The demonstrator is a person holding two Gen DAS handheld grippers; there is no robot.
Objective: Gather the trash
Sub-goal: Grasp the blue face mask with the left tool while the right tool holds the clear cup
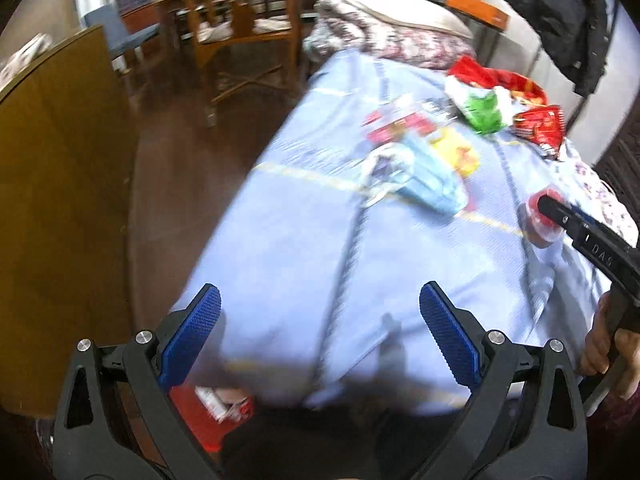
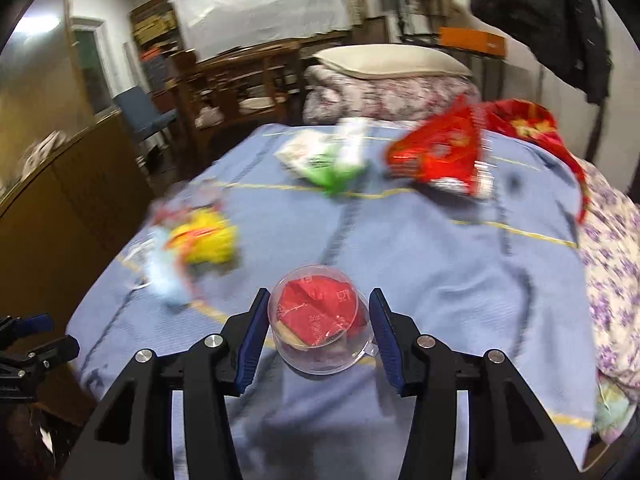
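Note:
A clear plastic cup (image 2: 320,320) with a red foil lid lies on the blue bedspread (image 2: 440,260), between the fingers of my right gripper (image 2: 318,334). The pads stand close beside the cup with narrow gaps showing. In the left wrist view this cup (image 1: 538,222) sits at the right gripper's tip (image 1: 554,206). My left gripper (image 1: 320,340) hangs open and empty over the bed's near edge. Further up the bed lie a yellow wrapper (image 2: 208,240), a light blue packet (image 1: 424,184), a green-white bag (image 2: 332,156) and a red snack bag (image 2: 440,156).
A red container (image 1: 208,412) with scraps in it sits low beside the bed, under the left gripper. A wooden cabinet (image 1: 60,200) stands left, and a wooden chair (image 1: 240,40) beyond it. A pillow on folded quilts (image 2: 392,68) lies at the bed's head. A floral quilt (image 2: 612,280) lies right.

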